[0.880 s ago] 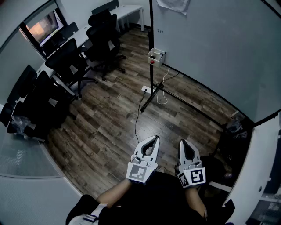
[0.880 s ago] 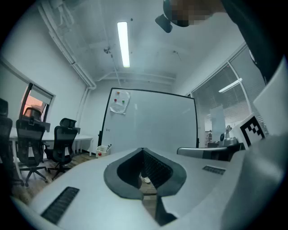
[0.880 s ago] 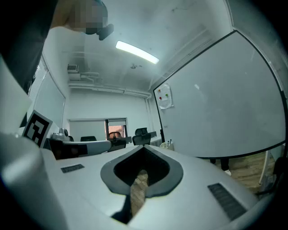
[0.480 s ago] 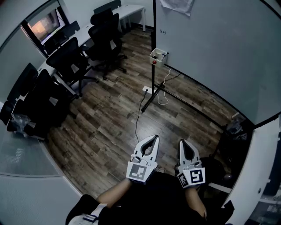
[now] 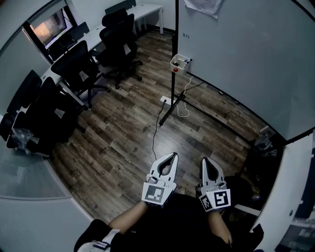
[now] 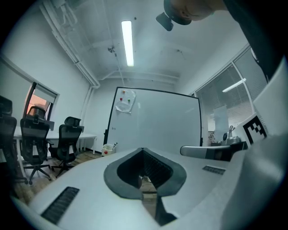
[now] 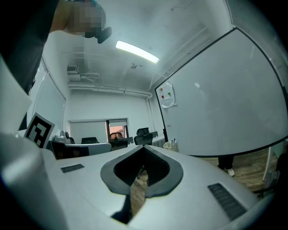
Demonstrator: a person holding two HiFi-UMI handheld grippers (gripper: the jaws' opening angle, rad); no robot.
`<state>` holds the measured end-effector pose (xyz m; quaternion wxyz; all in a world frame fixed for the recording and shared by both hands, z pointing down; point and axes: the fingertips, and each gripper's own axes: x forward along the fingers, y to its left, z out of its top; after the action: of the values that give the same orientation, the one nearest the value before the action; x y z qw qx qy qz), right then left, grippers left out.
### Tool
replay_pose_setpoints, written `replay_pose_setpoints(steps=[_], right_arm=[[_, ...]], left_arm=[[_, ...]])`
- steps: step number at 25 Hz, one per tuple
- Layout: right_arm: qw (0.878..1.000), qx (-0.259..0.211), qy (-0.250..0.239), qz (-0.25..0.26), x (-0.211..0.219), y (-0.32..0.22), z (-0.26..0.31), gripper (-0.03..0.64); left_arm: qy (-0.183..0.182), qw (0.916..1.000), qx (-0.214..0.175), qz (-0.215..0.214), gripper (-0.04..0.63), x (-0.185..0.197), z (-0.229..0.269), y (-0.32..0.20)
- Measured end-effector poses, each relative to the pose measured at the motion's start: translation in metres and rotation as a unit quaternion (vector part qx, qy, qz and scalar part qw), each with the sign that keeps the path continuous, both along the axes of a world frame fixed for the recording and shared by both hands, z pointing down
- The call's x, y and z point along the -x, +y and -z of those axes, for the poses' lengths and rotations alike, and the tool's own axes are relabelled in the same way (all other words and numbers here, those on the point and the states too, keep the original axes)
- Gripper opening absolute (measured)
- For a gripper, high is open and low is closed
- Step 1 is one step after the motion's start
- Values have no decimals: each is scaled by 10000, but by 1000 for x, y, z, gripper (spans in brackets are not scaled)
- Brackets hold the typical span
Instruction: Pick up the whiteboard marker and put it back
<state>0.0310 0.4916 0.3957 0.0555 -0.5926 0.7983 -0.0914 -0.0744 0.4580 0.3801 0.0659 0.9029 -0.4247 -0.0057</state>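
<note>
The whiteboard stands on a black floor stand ahead of me. A small white holder box hangs at its left edge, with a red dot on its front and whiteboard markers sticking out of it. It also shows far off as the holder box in the left gripper view and the holder box in the right gripper view. My left gripper and right gripper are held close to my body, well short of the box. Both are shut with nothing between the fingertips.
Several black office chairs stand along white desks at the left. A power strip and cables lie on the wooden floor by the stand's foot. A glass partition is at the left, and a dark bag sits at the right.
The view has shifted slightly, so the whiteboard and holder box sit a little further right in the picture. Both grippers stay in the same place, still shut.
</note>
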Motion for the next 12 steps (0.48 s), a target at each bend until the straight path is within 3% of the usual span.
replay_pose_setpoints(steps=[12], right_arm=[[9998, 81, 80, -150, 43, -16, -7, 14]], left_arm=[[-309, 9994, -117, -71, 8, 39, -8, -22]])
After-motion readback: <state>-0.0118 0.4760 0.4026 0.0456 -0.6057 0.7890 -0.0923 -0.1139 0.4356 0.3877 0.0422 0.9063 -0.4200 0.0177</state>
